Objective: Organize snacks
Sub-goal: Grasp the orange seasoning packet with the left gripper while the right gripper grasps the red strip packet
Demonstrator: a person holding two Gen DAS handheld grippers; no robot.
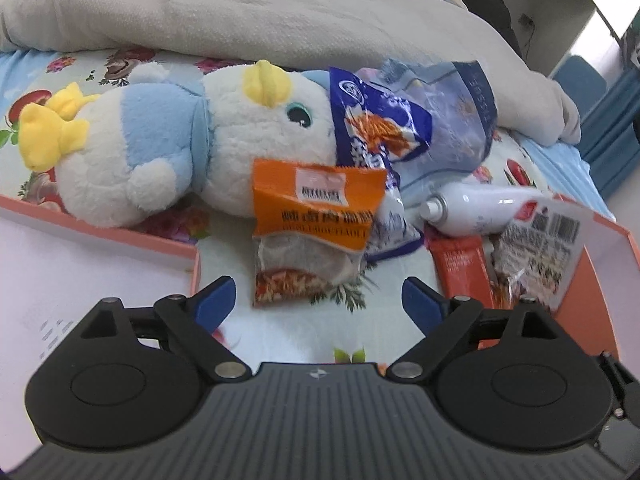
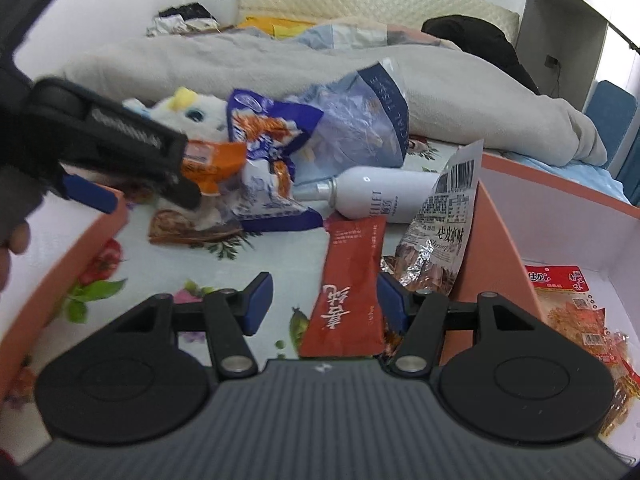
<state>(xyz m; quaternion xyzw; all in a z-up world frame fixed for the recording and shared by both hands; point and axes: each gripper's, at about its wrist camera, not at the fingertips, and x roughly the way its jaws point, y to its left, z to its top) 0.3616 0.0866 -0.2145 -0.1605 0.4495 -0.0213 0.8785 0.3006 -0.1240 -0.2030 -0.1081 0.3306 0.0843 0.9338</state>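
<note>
On bed: left tool (image 1: 318,300) spread wide, empty, facing orange packet (image 1: 316,216); right tool (image 2: 322,300) half-open, empty, beside red packet (image 2: 348,292). Pickup step judged in hand; next, close on packet, carry to box (image 2: 560,208).

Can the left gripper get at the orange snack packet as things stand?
Probably yes. The left gripper stands open with the orange snack packet just ahead of its fingers, lying on top with its lower end free. The plush toy behind it should not block the approach.
</note>
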